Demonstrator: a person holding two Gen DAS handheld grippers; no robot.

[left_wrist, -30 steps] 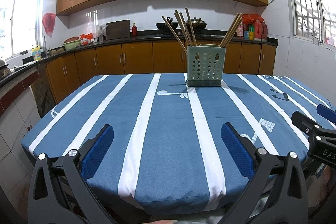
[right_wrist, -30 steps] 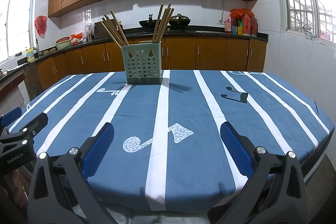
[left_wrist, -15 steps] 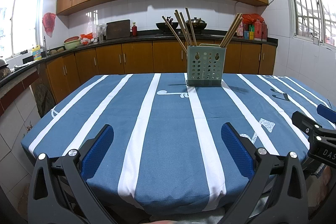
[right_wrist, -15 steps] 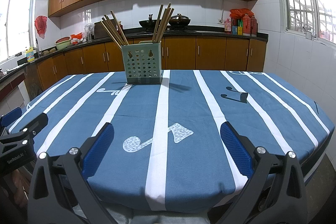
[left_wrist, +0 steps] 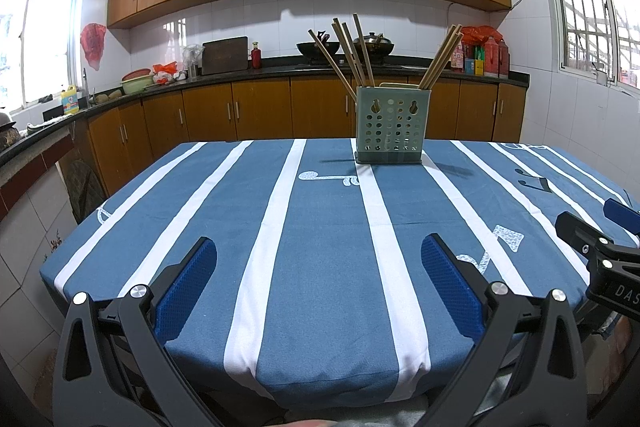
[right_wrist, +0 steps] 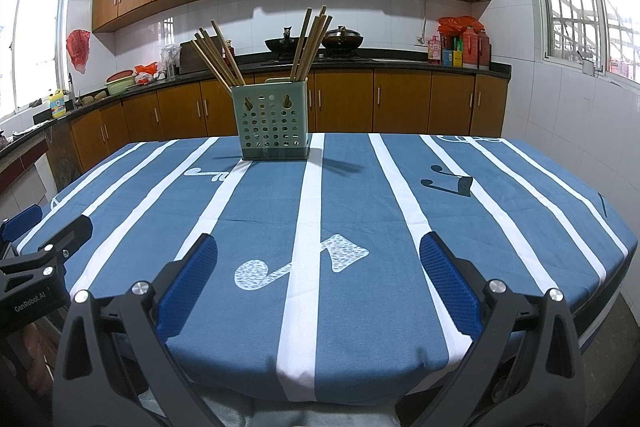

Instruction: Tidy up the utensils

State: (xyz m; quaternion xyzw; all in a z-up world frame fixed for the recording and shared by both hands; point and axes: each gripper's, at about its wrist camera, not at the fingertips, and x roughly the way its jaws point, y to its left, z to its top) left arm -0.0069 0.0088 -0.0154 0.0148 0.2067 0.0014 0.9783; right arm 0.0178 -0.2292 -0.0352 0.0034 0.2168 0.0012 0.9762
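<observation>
Wooden chopsticks (left_wrist: 352,55) in the far green holder (left_wrist: 390,125) should be approached squarely and gripped low, since the left gripper (left_wrist: 320,291) and right gripper (right_wrist: 318,287) are held wide apart, empty.

The left gripper (right_wrist: 30,291) body reads "GenRobot.AI"; the right gripper (left_wrist: 616,283) shows "DAS", cut off.

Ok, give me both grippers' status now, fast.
Left gripper: open, holding nothing.
Right gripper: open, holding nothing.
</observation>
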